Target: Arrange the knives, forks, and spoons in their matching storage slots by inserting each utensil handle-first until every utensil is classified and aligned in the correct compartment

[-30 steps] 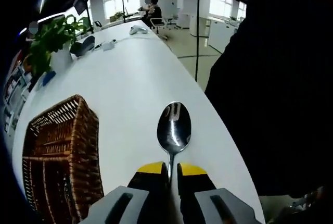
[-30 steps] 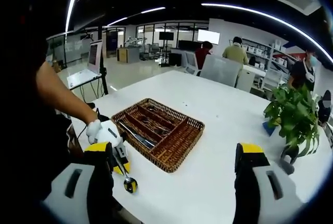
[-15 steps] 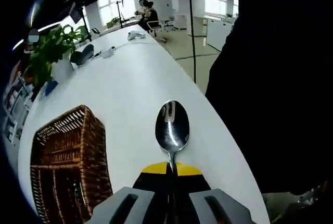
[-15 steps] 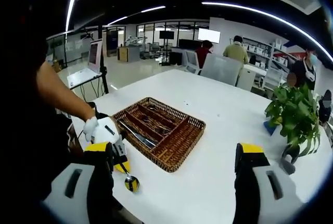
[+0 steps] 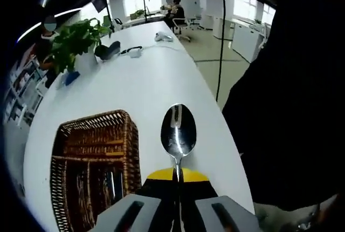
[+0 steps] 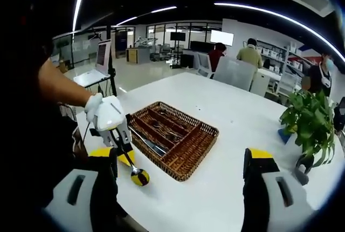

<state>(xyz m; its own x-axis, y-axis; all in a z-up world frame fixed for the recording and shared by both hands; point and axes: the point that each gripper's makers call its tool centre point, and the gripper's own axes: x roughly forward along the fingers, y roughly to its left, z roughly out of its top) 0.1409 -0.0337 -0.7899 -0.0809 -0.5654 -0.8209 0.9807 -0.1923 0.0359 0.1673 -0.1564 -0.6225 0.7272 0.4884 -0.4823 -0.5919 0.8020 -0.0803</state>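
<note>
Left claw [image 5: 178,175] is gripping a spoon [image 5: 178,130] by its handle, yellow-tipped jaws pressed together on it, the shiny bowl pointing forward and hanging over the white counter [image 5: 145,75] just beside the right-hand edge of the wicker cutlery tray [image 5: 94,162]. Inside the tray, wicker dividers are forming long slots, and some metal utensils are lying in them, though which kinds I cannot tell. Farther along the counter a potted plant [image 5: 75,40] is standing, with a few small items near it. In the right gripper view, the right claw [image 6: 180,175] is standing wide apart with nothing between its yellow-tipped jaws, hovering above the counter [image 6: 237,124] in front of the tray [image 6: 172,137]. The left claw [image 6: 129,162] is showing there too, held by a white-gloved hand [image 6: 107,114], with the spoon [image 6: 139,176] sticking out toward the counter just beside the tray's near corner. A leafy plant [image 6: 310,129] is sitting at the far right, and several people are standing in the office behind.
</note>
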